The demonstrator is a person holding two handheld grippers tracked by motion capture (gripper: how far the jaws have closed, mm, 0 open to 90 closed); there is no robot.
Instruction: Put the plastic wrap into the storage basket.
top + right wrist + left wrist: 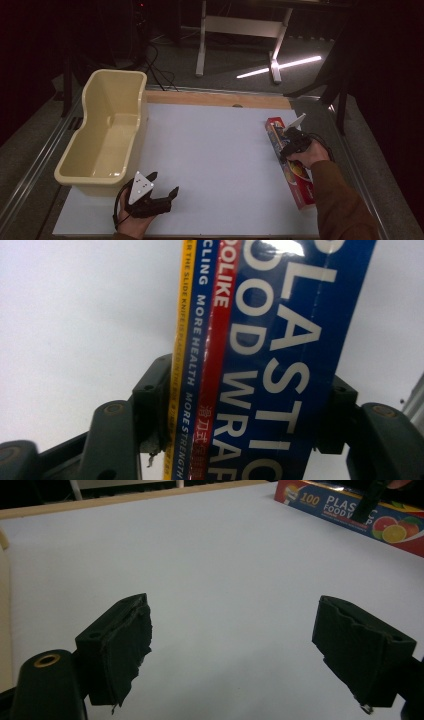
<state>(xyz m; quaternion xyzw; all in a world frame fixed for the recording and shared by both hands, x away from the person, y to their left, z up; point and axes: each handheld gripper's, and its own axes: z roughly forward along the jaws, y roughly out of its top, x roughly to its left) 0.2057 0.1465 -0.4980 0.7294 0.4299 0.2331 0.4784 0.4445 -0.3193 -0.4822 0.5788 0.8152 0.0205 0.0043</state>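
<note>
A long red and blue plastic wrap box (296, 176) lies along the right edge of the white table top (215, 165). My right gripper (286, 145) comes down on the box's far half. In the right gripper view both black pads sit against the long sides of the box (280, 350), so the right gripper (245, 395) is shut on it. My left gripper (164, 183) rests near the front left of the table, open, with nothing between its fingers. The left gripper view shows the left gripper (232, 602) over bare table, and the box (340, 505) far off at the top right.
A deep cream plastic tub (116, 84) stands on the table's left side, just beyond my left gripper; its wall (4, 605) edges the left gripper view. A wooden strip (215, 98) runs along the far edge. Beyond it stand white desk legs (202, 45) on a dark floor.
</note>
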